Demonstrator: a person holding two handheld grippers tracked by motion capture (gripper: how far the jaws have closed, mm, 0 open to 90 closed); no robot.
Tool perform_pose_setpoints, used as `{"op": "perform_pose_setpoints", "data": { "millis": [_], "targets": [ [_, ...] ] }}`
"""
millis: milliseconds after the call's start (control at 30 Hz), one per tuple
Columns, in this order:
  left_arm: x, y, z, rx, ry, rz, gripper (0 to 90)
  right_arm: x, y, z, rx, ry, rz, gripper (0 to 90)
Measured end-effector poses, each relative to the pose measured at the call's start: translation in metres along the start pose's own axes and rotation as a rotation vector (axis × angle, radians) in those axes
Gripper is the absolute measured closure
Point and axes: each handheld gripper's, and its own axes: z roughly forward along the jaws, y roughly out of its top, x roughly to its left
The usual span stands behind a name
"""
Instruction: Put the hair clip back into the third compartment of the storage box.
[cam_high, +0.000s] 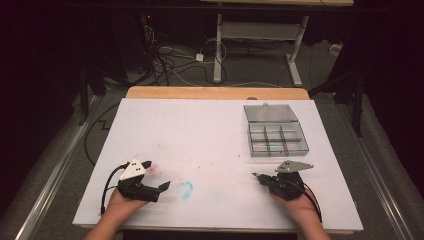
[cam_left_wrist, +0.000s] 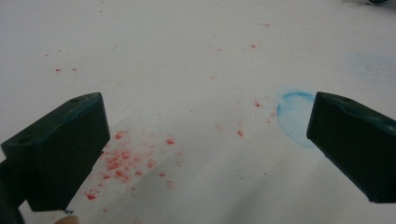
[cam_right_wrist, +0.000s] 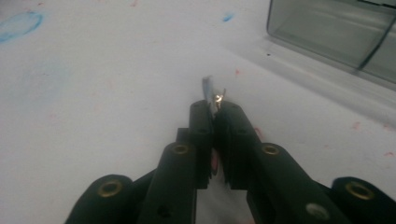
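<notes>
Fingers of the right gripper (cam_right_wrist: 214, 109) are pressed together on a small metal part (cam_right_wrist: 211, 93), a thin silvery piece with a bluish end and a brassy tip that sticks out just past the fingertips. In the high view the right gripper (cam_high: 258, 176) lies low over the white bench (cam_high: 210, 125) near its front right corner, pointing toward the left edge, with the person's right hand (cam_high: 300, 207) behind it and the grey three-cornered plate on top. No earlier state can be compared, but the pads clearly pinch the part, which hangs just above the bench surface.

A clear plastic compartment box (cam_high: 275, 131) with its lid open sits toward the back right corner of the bench, near the right gripper but apart from it; its wall (cam_right_wrist: 327, 32) also shows in the right gripper view.

The left gripper (cam_high: 156, 175) rests near the front left corner, held by the left hand (cam_high: 120, 202). Its fingers (cam_left_wrist: 60, 149) stand wide apart with nothing between them. Beneath them the bench carries red specks (cam_left_wrist: 123, 161), and a blue ring stain (cam_left_wrist: 292, 112) lies just beside the far finger.
</notes>
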Motion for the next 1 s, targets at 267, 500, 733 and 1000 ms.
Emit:
{"op": "perform_pose_setpoints", "data": {
  "millis": [267,500,733,1000],
  "targets": [
    [0.0,0.0,0.0,-0.001,-0.003,-0.001,0.0,0.001,0.001,-0.002,0.006,-0.006,-0.01,87.3],
    [0.0,0.0,0.0,-0.003,-0.005,-0.001,0.0,0.001,0.0,-0.004,0.001,-0.004,-0.014,87.8],
    [0.0,0.0,-0.001,-0.008,-0.008,-0.006,0.0,0.0,0.0,-0.008,-0.019,-0.012,-0.018,87.8],
    [0.0,-0.001,-0.001,-0.015,-0.013,0.001,0.0,-0.005,-0.002,-0.015,-0.043,-0.029,-0.025,87.9]
  ]
}}
